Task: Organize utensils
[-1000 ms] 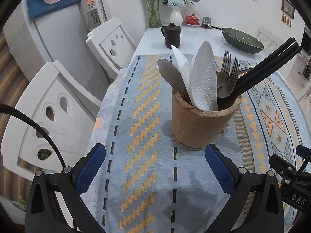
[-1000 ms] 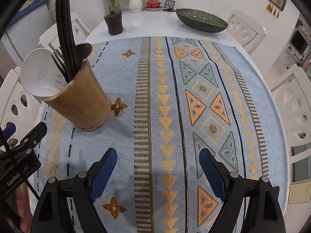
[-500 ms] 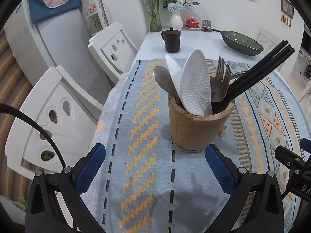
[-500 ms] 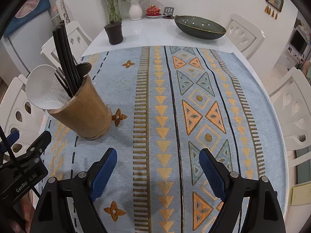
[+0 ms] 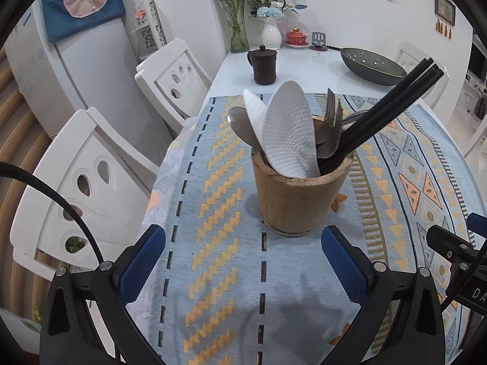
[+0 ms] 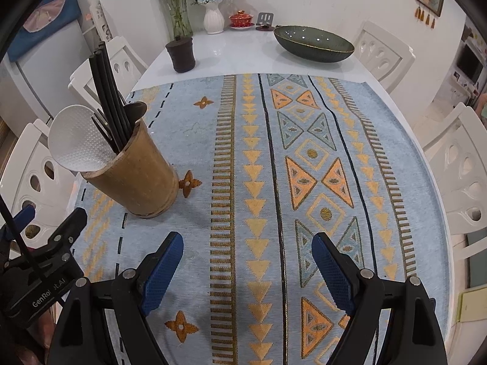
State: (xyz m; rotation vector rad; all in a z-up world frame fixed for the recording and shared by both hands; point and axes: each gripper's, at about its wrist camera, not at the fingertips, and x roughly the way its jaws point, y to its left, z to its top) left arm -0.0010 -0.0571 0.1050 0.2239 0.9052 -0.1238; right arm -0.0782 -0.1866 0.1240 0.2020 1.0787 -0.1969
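Writing: "GenRo..t.AI" on left gripper (image 6: 45,276) body
Holder: wooden holder (image 5: 299,194) upright, chopsticks (image 5: 392,106) leaning out
Left gripper: wide, empty
Right gripper (image 6: 247,257): wide, empty

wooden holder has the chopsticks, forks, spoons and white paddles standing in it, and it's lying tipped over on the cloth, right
Not tipped over: the wooden holder stands upright on the patterned cloth, as the left wrist view shows. The rest holds: the black chopsticks, forks, spoons and white paddles stand in it.

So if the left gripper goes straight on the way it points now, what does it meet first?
Probably the wooden utensil holder: it stands ahead of the open left gripper, slightly toward its right finger. Depth is unclear, so it might reach the patterned cloth first.
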